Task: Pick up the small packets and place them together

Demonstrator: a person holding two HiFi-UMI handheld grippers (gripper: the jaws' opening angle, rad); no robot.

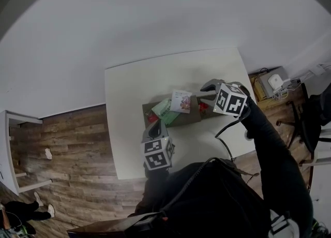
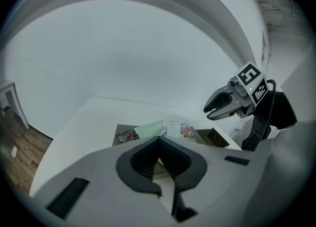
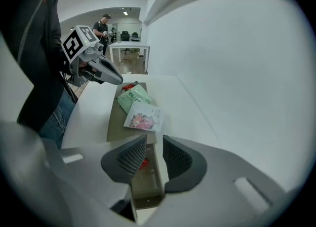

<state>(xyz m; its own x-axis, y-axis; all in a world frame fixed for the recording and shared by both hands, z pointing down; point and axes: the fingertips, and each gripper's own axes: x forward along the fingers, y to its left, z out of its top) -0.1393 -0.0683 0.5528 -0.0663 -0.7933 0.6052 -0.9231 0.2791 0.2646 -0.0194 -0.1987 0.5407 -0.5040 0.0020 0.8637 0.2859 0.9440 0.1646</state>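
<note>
Two grippers show, each carrying one cube with square markers. The left gripper [image 1: 158, 126] sits at the near left corner of the tray, its jaws clenched tip to tip on nothing; the right gripper [image 1: 206, 91] hangs above the tray's right end, its jaws released, with a clear gap between the two dark ribbed pads and nothing gripped.

One white, smooth, rectangular tabletop [image 1: 134, 87] carries one tray [image 1: 189, 118]; it is flat, matte and brown like card, a long rectangle. One small open-topped box [image 3: 145, 184] of the same brown sits at the tray's right end, straight-walled and shallow.

Three small packets lie together on the tray's left half. One white packet [image 1: 181, 101] is flat, square-cornered and printed with a pink picture; its edge overlaps one green packet [image 1: 164, 110], which is flat, oblong and pale. Just beside that, at the tray's left end, lies one red packet [image 1: 151, 118], crinkled and glossy. One more red piece [image 3: 143, 162] lies inside the box, apart from the three; it is too small to tell its shape.
</note>
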